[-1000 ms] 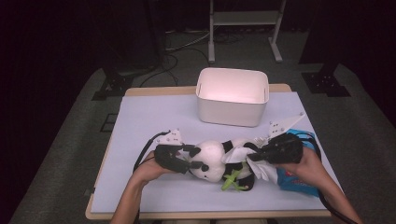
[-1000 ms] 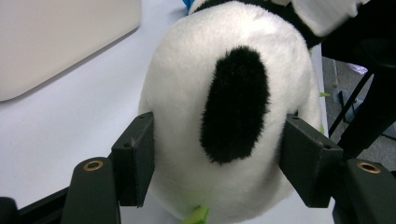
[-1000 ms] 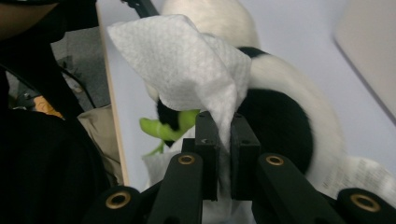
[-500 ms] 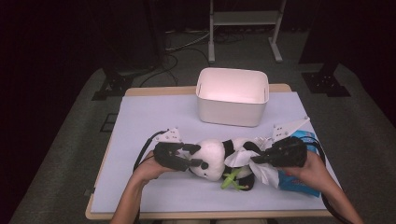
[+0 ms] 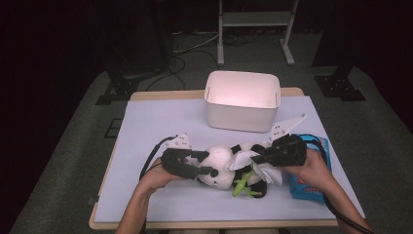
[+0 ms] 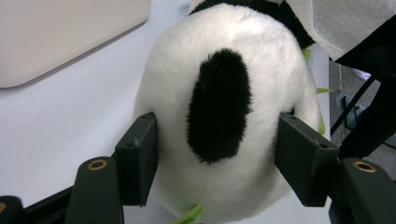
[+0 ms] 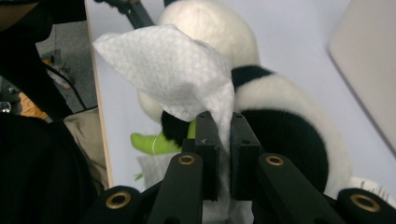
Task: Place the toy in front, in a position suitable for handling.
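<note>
At the panda's head: left gripper [image 6: 215,154] clamps the round white head, one jaw against each side, and pins it to the worktop [image 5: 156,122].
Over the panda's body: right gripper [image 7: 223,135] has its jaws nearly shut on a white wipe [image 7: 173,70], pinched at one corner; the free part fans out above the toy.
Panda plush [image 5: 229,165]: lies on the worktop, on the person's side of the white bin [image 5: 242,100] and apart from it.
Long axis: runs across the worktop, roughly parallel to the bin's near wall; head toward the left gripper, black-and-white body toward the right gripper.
Green piece [image 5: 243,185]: sticks out from the panda's near side.
Blue pack [image 5: 311,183]: just beyond the panda's body end, under the right hand.
Step in hand: judged, wiping the toy while the other gripper steadies it.
Next move: likely lower the wipe onto the fur and drag it along the body, keeping the head clamped so the plush does not slide.
</note>
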Demonstrator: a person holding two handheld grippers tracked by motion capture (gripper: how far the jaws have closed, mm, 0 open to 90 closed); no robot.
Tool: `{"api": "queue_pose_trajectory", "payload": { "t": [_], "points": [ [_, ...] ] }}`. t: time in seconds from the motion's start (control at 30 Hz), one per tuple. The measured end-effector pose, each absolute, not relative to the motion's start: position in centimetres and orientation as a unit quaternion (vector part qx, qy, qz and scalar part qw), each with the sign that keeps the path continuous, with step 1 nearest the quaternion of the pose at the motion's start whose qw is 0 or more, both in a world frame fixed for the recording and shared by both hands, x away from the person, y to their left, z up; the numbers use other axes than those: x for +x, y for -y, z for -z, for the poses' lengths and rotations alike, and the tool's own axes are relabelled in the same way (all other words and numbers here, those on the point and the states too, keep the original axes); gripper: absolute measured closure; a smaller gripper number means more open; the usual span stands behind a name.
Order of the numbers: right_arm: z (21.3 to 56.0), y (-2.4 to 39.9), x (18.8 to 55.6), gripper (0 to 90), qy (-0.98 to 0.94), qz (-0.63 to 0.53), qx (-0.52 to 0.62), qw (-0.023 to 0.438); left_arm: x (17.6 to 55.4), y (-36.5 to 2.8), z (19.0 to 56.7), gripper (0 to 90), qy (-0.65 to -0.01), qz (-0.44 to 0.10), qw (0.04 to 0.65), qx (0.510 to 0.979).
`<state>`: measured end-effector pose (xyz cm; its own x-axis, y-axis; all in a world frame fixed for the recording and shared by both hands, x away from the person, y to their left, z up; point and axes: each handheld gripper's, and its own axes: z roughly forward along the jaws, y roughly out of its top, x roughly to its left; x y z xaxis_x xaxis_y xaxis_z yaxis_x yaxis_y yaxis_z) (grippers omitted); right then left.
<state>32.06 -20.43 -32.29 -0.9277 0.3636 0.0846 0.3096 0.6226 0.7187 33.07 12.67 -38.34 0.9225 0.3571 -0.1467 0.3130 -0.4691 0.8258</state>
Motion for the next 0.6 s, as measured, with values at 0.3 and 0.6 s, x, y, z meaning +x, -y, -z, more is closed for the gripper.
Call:
{"api": "queue_pose_trajectory", "payload": {
  "t": [0.3, 0.6],
  "points": [
    [32.8, 21.1, 32.6, 84.0, -0.899, -0.387, 0.201, 0.033, 32.8, -12.5, 38.0, 32.9, -0.181, -0.022, 0.483, 0.857],
    [33.5, 23.3, 32.4, 84.0, -0.892, -0.392, 0.221, 0.035, 32.9, -12.6, 38.3, 18.8, -0.18, -0.014, 0.475, 0.861]
  ]
}}
